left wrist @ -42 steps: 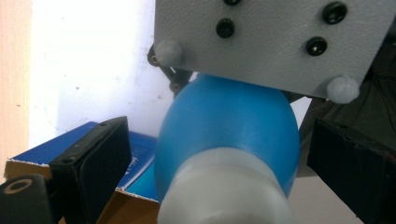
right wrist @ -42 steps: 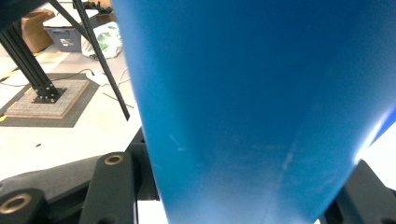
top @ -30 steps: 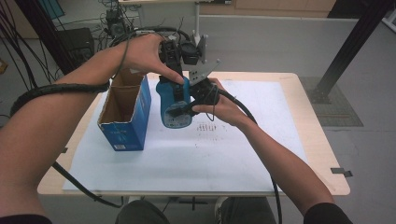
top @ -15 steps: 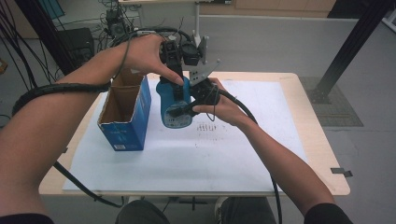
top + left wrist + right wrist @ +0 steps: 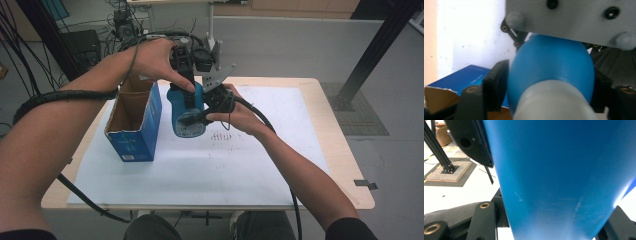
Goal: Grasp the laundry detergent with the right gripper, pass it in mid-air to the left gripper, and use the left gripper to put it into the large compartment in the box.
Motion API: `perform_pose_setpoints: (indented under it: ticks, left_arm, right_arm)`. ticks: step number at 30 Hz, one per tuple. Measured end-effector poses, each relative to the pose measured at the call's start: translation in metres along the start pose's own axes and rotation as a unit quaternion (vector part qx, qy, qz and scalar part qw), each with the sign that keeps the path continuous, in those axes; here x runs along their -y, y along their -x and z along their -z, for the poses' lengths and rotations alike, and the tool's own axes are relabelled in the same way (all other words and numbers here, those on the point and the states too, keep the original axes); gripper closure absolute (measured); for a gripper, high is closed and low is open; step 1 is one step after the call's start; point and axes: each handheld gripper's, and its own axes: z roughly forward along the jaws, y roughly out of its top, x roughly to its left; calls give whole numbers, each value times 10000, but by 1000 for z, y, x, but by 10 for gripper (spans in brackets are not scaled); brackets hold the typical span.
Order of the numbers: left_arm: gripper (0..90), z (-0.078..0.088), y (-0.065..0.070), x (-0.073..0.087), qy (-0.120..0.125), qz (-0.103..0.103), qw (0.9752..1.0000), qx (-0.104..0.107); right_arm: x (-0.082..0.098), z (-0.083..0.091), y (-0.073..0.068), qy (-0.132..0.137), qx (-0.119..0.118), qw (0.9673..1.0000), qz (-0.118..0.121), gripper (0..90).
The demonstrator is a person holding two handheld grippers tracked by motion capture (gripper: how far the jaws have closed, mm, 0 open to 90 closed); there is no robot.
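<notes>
Standing open on top, a blue cardboard box (image 5: 134, 120) sits on the white sheet (image 5: 200, 165) that covers the table (image 5: 345, 165). The inside of the box is plain brown, and what lies in it cannot be seen. A small white label with dark print shows low on the front of the box, but the words are too tiny to read. Just to the right of the box, a blue bottle (image 5: 187, 112) is held up in the air, a little above the sheet and apart from the box. The bottle has a pale ring round one end in the left gripper view (image 5: 551, 100). Some dark print shows on the lower part of the bottle, too small to read. The left gripper (image 5: 192, 62) comes down on the bottle's top end from above; its jaws have just been closing and now the black pads squeeze the round blue part on both sides. The right gripper (image 5: 197, 116) holds the bottle's body from the side away from the box, jaws pressed tight on it. Beyond the bottle from the box, faint dark marks (image 5: 220, 136) dot the sheet.
</notes>
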Motion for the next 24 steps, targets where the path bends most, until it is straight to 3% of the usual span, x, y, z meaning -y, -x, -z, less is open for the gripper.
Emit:
perform_pose_setpoints:
  ticks: [24]
  left_arm:
    - [368,-4,0,0,-114,-10,9999,47]
  right_arm:
    - [2,-4,-2,-83,-41,9999,-38,433]
